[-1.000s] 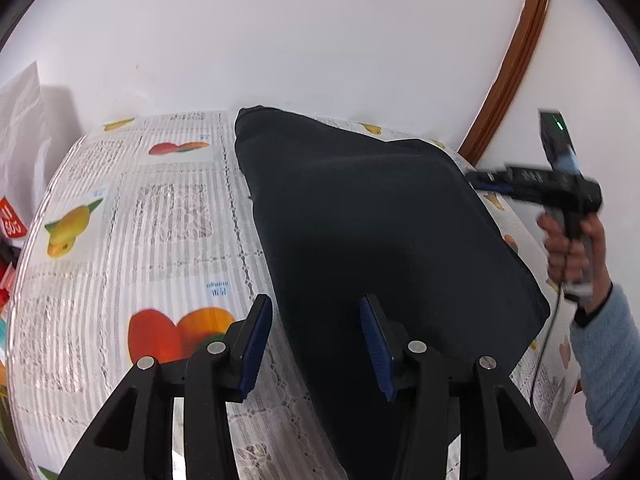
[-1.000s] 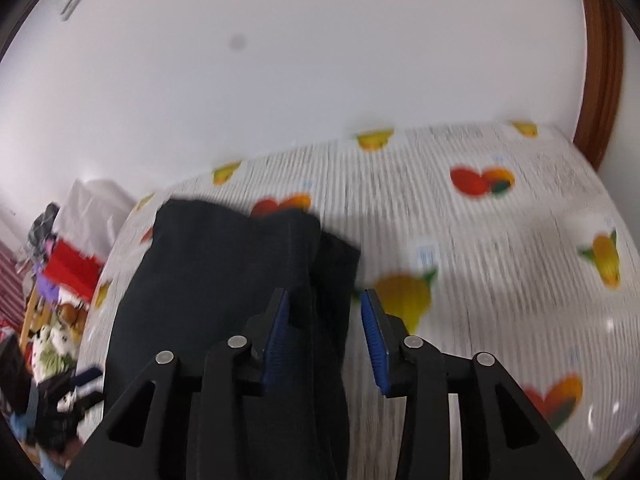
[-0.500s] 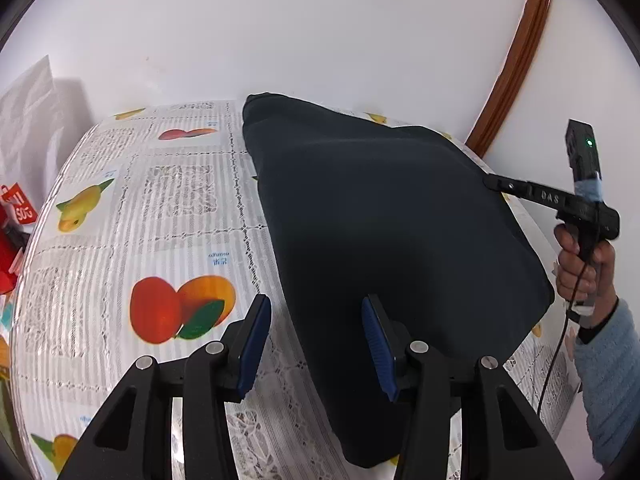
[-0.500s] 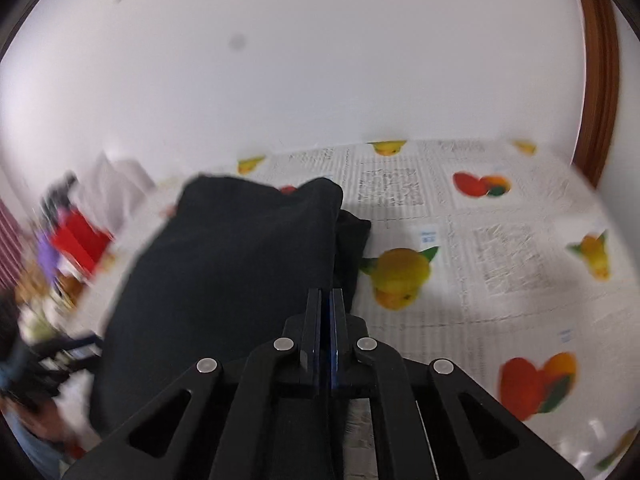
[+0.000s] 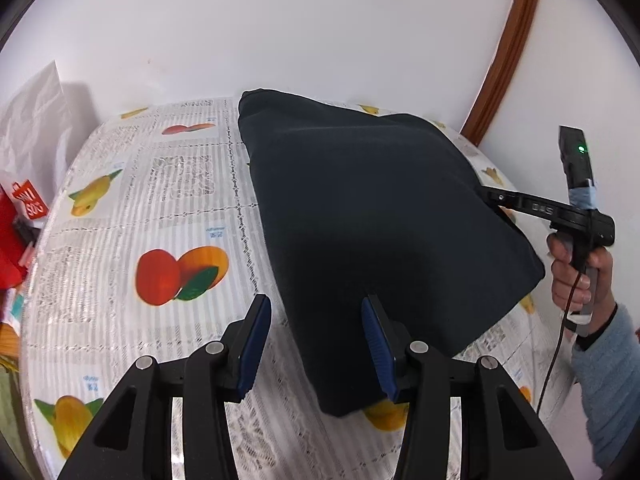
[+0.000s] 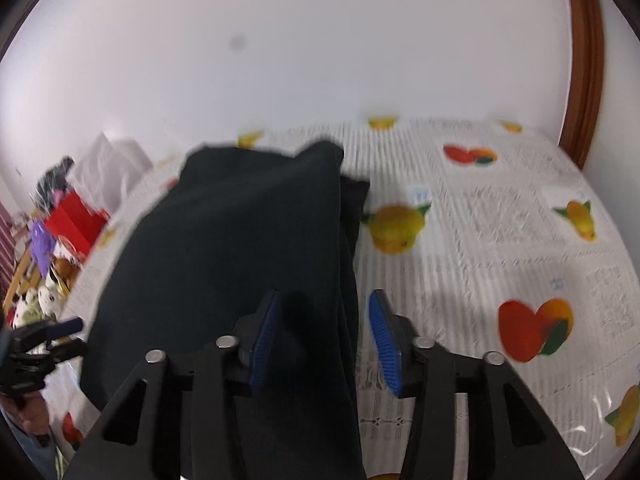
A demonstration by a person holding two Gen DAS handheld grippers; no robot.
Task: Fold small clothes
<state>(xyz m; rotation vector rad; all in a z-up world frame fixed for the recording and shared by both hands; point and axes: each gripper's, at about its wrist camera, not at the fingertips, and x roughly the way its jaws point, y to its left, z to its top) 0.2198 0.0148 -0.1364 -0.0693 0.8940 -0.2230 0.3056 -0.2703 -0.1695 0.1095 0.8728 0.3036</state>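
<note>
A dark navy folded garment (image 5: 372,216) lies flat on the fruit-print tablecloth (image 5: 160,208). My left gripper (image 5: 316,344) is open, hovering above the garment's near left edge, holding nothing. In the left wrist view the right gripper (image 5: 490,196) reaches to the garment's far right edge. In the right wrist view my right gripper (image 6: 324,336) is open, with the garment's (image 6: 240,248) right edge lying between the blue pads (image 6: 382,336); it grips nothing.
The table stands against a white wall (image 5: 280,32) with a brown wooden frame (image 5: 508,48) at the right. A white bag (image 5: 32,120) and red packaging (image 5: 16,224) sit beyond the table's left edge. Cluttered items (image 6: 52,248) lie past the table.
My right gripper was shut half a second ago and has opened over the garment's edge. My left gripper has drawn back and up, staying open; the garment lies still.
</note>
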